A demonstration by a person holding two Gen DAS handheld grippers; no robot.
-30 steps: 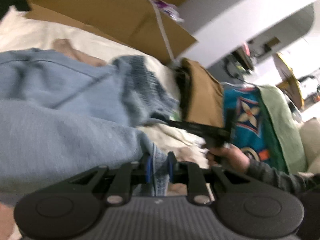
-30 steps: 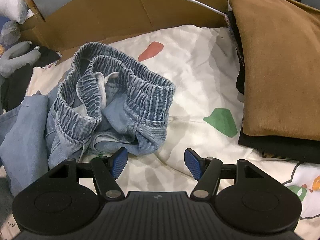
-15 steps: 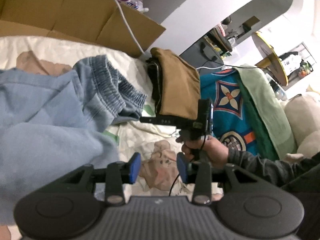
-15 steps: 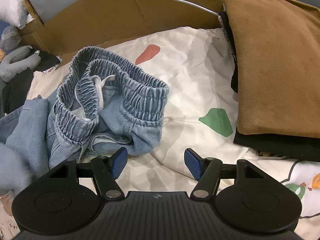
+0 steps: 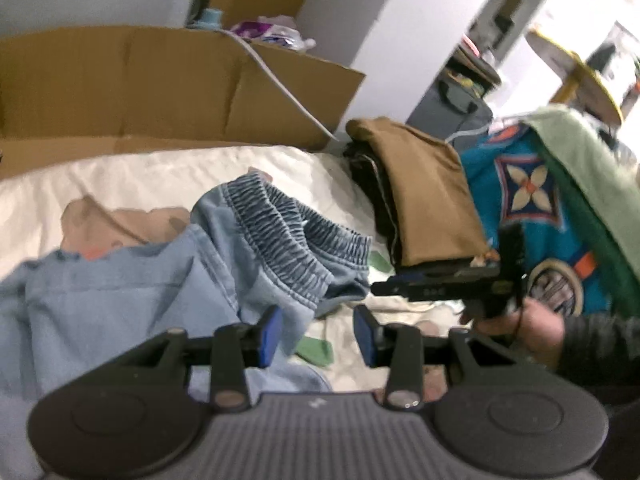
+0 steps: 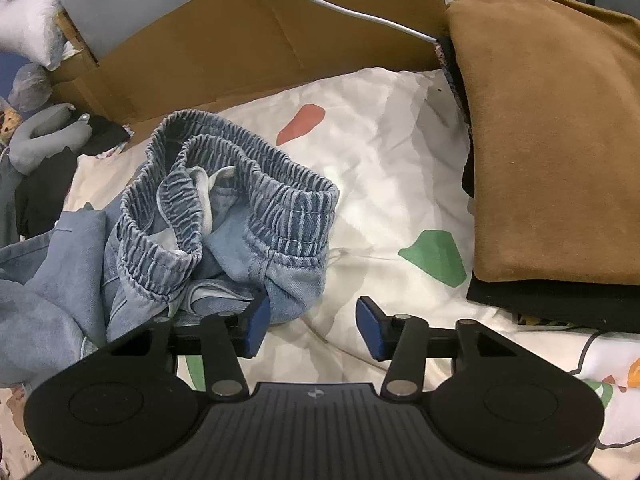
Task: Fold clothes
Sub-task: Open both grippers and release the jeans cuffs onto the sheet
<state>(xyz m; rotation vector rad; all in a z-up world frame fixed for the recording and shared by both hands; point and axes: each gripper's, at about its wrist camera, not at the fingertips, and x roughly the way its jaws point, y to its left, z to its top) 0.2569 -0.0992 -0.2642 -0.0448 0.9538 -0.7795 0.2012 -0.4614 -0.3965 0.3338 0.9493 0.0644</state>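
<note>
Crumpled light-blue jeans (image 5: 280,232) with a gathered elastic waistband lie on the cream patterned bedsheet (image 6: 392,160). My left gripper (image 5: 316,334) hovers over their near edge, open; a denim flap lies just inside its left pad, unpressed. My right gripper (image 6: 312,326) sits low over the sheet at the right end of the jeans (image 6: 224,216), its jaws closing. A denim fold touches its left pad, and only sheet shows between the pads. In the left wrist view the right gripper (image 5: 378,289) shows side on, held by a hand (image 5: 532,328).
A folded brown garment (image 6: 552,140) tops a dark stack at the bed's right. Flattened cardboard (image 5: 160,80) with a white cable stands behind the bed. A blue patterned blanket (image 5: 528,184) lies farther right, and a grey plush toy (image 6: 44,136) at the left.
My left gripper let go of the denim it pinched, opened, and swung right toward the waistband. The right gripper's pads have come closer together and it edged slightly nearer the jeans.
</note>
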